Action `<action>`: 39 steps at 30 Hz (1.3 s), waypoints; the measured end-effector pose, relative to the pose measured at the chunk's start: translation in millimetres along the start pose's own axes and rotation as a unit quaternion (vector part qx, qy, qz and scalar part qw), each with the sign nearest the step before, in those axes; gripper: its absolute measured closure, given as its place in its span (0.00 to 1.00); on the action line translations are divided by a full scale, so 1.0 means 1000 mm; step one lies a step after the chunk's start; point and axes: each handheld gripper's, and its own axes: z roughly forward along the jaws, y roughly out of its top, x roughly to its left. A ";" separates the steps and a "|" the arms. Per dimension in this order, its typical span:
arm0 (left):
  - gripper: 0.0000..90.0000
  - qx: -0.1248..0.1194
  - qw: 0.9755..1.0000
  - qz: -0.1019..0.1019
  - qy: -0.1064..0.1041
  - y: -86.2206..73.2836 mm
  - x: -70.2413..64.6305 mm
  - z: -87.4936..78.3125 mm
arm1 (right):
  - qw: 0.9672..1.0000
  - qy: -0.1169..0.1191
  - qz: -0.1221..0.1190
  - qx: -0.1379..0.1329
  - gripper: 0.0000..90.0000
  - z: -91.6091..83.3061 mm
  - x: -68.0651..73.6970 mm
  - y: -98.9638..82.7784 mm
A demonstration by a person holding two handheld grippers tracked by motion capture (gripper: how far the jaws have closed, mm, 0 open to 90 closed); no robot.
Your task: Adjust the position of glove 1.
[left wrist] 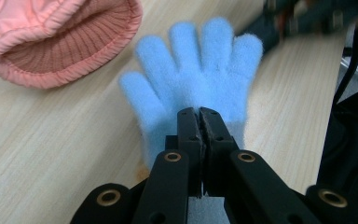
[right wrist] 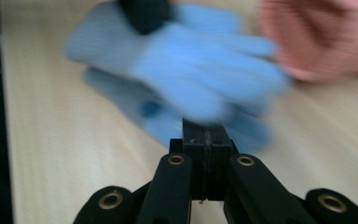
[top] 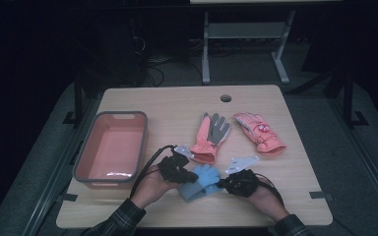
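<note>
Two forearms in plaid sleeves come in from the near edge of a pale wooden table (top: 295, 196), each hand wrapped around a black two-jaw gripper, and the two grippers point inward toward each other. The left gripper (top: 186, 173) has its jaws pressed together on the cuff end of a fluffy light-blue knit glove (top: 203, 181); in the left gripper view the glove's five soft fingers fan out flat on the wood just beyond the closed tips (left wrist: 200, 114). The right gripper (top: 225, 182) comes in from the other side with its jaws clamped tight at the glove's finger end — the right gripper view is blurred, but it shows two layers of blue fleece, one on top of the other, and the jaw tips (right wrist: 205, 135) meeting at the edge of the lower one. Just beyond the blue glove lies a salmon-pink padded ski glove with a grey palm (top: 210, 137), its ribbed cuff toward the grippers. A second pink ski glove (top: 260, 133) lies to its right, slightly apart. To the left of the gloves stands a rectangular pink plastic bin with a grey rim (top: 84, 156) — its inside smooth and glossy.
</note>
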 end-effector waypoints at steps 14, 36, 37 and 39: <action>0.97 0.017 1.000 0.016 0.006 0.000 -0.005 0.024 | 0.996 -0.075 0.041 -0.010 0.94 -0.022 -0.041 -0.015; 0.19 0.031 0.997 0.041 0.058 -0.004 -0.015 0.046 | 0.989 -0.131 0.069 0.015 0.36 -0.011 -0.056 -0.024; 0.19 0.039 0.996 0.047 0.059 -0.004 -0.014 0.046 | 0.989 -0.131 0.068 0.015 0.35 -0.010 -0.055 -0.025; 0.18 0.036 0.996 0.050 0.065 -0.005 -0.016 0.048 | 0.989 -0.130 0.065 0.013 0.34 -0.009 -0.055 -0.025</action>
